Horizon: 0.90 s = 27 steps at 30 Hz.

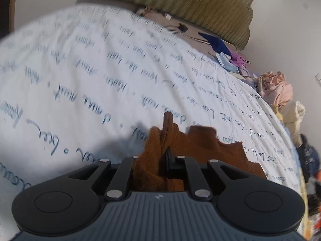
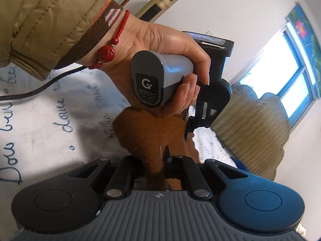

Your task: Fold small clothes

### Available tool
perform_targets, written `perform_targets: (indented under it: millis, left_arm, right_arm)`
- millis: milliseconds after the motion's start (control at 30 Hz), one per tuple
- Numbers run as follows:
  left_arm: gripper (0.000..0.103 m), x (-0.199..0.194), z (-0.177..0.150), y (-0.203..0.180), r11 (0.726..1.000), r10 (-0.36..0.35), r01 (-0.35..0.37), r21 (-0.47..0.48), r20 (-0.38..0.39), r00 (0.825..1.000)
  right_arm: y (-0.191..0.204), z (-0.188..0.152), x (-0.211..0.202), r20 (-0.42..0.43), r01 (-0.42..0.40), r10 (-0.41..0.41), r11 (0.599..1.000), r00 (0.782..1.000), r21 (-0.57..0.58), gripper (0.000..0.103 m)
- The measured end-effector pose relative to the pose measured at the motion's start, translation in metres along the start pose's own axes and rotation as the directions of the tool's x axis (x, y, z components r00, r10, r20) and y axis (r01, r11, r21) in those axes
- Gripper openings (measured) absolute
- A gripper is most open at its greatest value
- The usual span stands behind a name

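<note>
Overhead, both grippers clamping brown knit.

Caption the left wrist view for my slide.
Left tool shut on a brown knit garment above a white script-printed bedspread.

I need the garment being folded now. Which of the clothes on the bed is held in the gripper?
The rust-brown knitted garment, clamped in the left gripper. The pink, purple and dark blue clothes lie untouched at the bed's far edge.
</note>
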<state>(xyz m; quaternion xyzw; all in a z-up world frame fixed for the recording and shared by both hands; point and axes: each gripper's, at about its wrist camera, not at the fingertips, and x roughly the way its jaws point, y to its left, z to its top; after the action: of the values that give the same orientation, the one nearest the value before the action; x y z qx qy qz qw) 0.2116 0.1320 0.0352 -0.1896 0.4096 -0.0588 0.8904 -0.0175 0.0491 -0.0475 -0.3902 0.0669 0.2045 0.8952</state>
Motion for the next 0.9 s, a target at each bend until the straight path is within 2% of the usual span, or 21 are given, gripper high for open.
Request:
perform_targets:
  millis: [200, 433, 600, 900]
  left_arm:
    - [0.011, -0.021, 0.002, -0.056, 0.995, 0.048, -0.053, 0.088, 0.059, 0.997]
    - [0.011, -0.020, -0.007, -0.111, 0.976, 0.110, -0.128, 0.177, 0.107, 0.988]
    - [0.011, -0.012, -0.017, -0.157, 0.962, 0.113, -0.136, 0.236, 0.108, 0.988]
    - [0.011, 0.013, -0.042, -0.231, 0.944, 0.072, -0.090, 0.318, 0.070, 0.995]
  right_arm:
    - [-0.037, -0.006, -0.024, 0.020, 0.028, -0.029, 0.996, 0.999, 0.079, 0.010]
    - [-0.077, -0.031, -0.050, 0.007, 0.089, -0.092, 0.980, 0.996, 0.180, 0.009]
    - [-0.101, -0.058, -0.061, -0.035, 0.119, -0.114, 0.958, 0.993, 0.260, 0.007]
    - [-0.129, -0.104, -0.079, -0.094, 0.136, -0.107, 0.903, 0.990, 0.407, 0.007]
